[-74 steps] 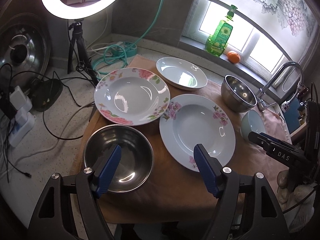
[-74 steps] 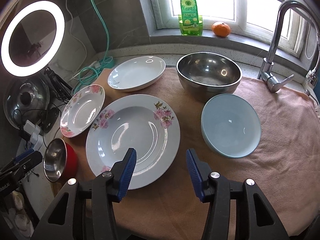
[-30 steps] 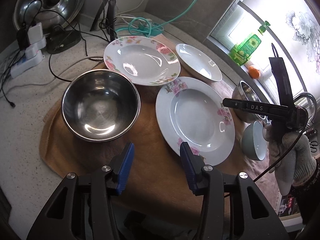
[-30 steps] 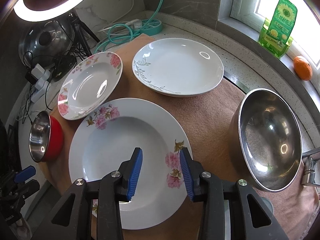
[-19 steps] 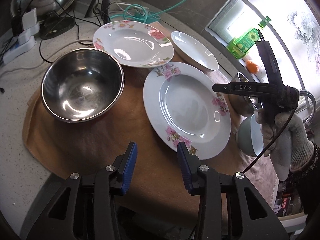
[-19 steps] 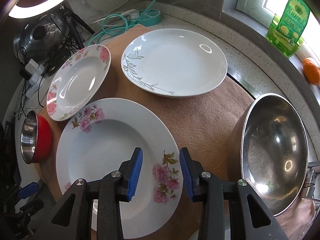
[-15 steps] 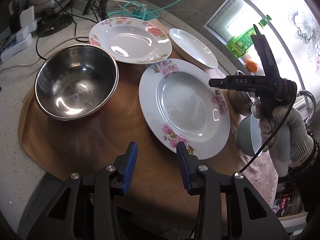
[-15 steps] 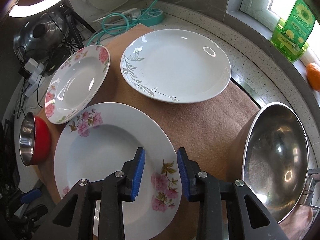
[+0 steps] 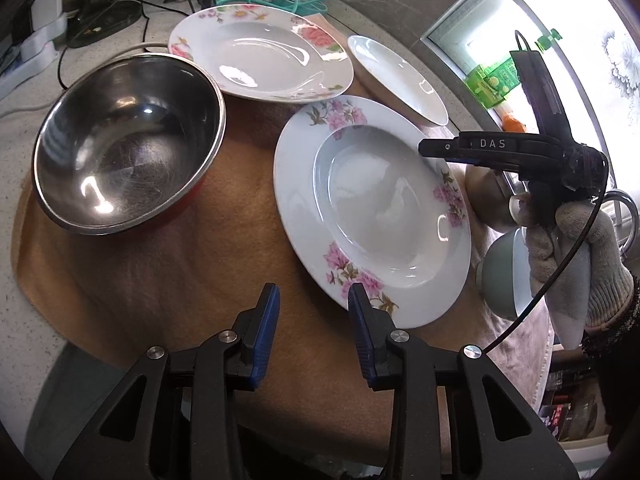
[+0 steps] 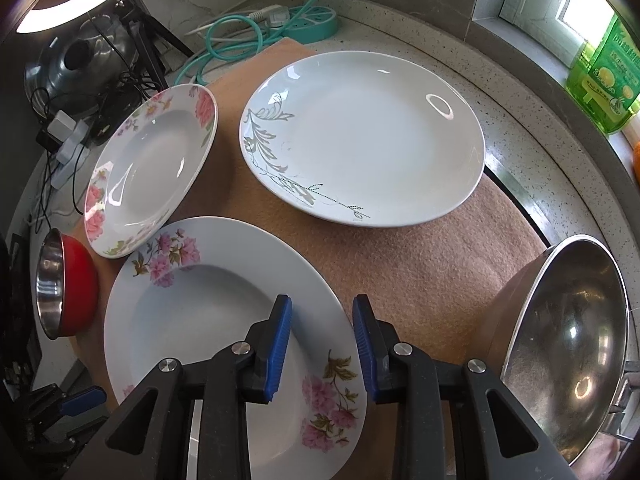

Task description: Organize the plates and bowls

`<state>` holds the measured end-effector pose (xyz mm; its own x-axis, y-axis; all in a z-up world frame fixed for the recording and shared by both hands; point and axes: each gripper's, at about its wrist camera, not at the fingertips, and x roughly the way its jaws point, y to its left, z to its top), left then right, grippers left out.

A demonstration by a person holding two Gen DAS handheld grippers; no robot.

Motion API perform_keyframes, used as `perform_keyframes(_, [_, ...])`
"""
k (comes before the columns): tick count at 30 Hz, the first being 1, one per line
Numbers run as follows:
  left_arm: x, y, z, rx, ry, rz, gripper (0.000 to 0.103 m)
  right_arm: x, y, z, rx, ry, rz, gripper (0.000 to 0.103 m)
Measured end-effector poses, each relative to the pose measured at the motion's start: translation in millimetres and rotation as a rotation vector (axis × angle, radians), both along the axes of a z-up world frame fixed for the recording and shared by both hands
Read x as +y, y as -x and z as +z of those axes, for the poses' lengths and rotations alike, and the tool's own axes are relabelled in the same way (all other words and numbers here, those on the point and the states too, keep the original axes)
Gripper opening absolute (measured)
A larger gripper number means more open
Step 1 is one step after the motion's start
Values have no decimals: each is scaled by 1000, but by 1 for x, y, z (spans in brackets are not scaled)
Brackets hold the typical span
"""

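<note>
We see only a sliver of the pale bowl (image 9: pixel 498 276) beyond the big flowered plate (image 9: pixel 372 208); a gloved hand (image 9: pixel 576 256) covers the rest. The steel bowl (image 10: pixel 568 344) right of that plate runs off the picture's edge. Behind the plate, the green bottle (image 10: pixel 604 76) is cropped, its label print too small to read.

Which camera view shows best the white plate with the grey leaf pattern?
The right wrist view shows it best: the white plate with the grey leaf pattern lies whole and near the middle there, its leaf drawing clear. In the left wrist view the same plate is small, far back and seen at a flat angle; its pattern cannot be seen.
</note>
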<state>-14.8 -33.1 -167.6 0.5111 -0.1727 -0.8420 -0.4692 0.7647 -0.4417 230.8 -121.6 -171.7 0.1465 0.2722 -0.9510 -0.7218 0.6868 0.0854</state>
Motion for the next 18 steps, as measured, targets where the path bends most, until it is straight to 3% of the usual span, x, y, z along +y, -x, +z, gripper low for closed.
perform_keyframes(18, [2, -17, -9, 15, 46, -14, 24, 3, -4, -1, 26, 9, 33, 28])
